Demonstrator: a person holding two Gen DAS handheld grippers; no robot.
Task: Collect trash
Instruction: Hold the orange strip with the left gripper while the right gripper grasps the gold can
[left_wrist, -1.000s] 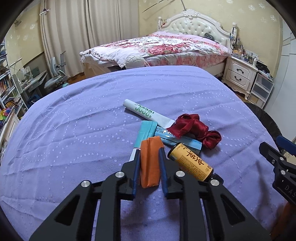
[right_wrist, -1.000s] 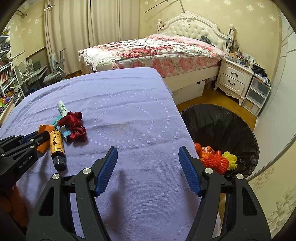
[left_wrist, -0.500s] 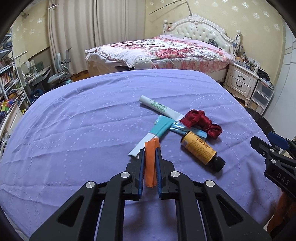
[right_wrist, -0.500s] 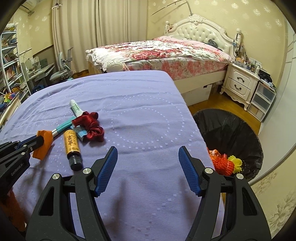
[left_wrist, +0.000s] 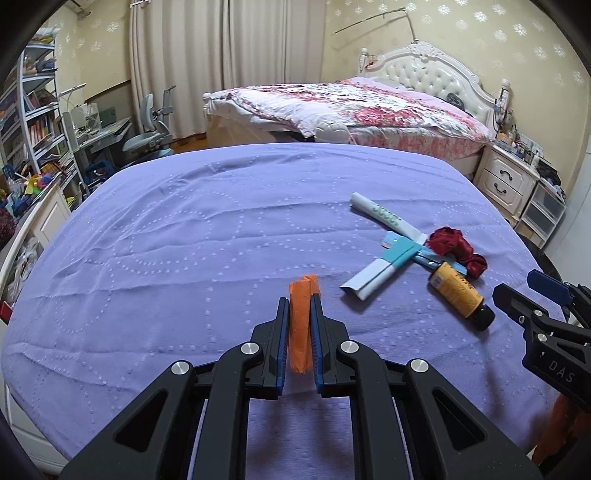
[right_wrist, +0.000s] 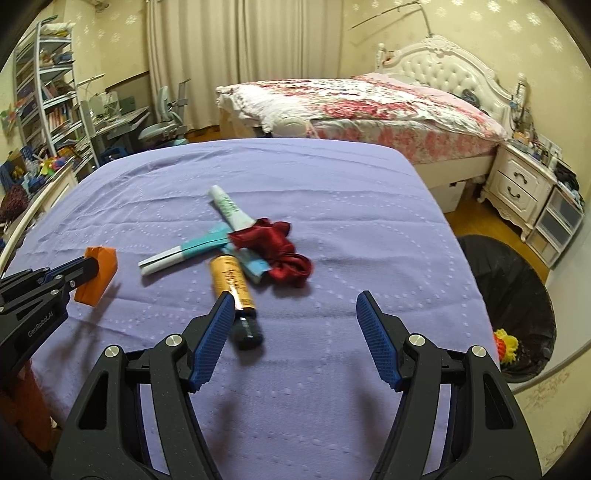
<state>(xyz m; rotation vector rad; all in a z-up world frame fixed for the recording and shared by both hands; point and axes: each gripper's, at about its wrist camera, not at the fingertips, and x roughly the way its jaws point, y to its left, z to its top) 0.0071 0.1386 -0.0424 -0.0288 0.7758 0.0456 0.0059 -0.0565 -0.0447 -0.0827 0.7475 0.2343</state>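
Left gripper clamps orange wad, now lifted off pile | right gripper apart, empty | next: bin.

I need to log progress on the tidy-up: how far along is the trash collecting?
Partly done. The black-lined trash bin beside the table already holds some orange and yellow trash. In hand: the left claw is shut on the orange folded piece. The right claw is open and empty. On the purple cloth remain the amber bottle, white tube, teal-banded packet and red fabric.
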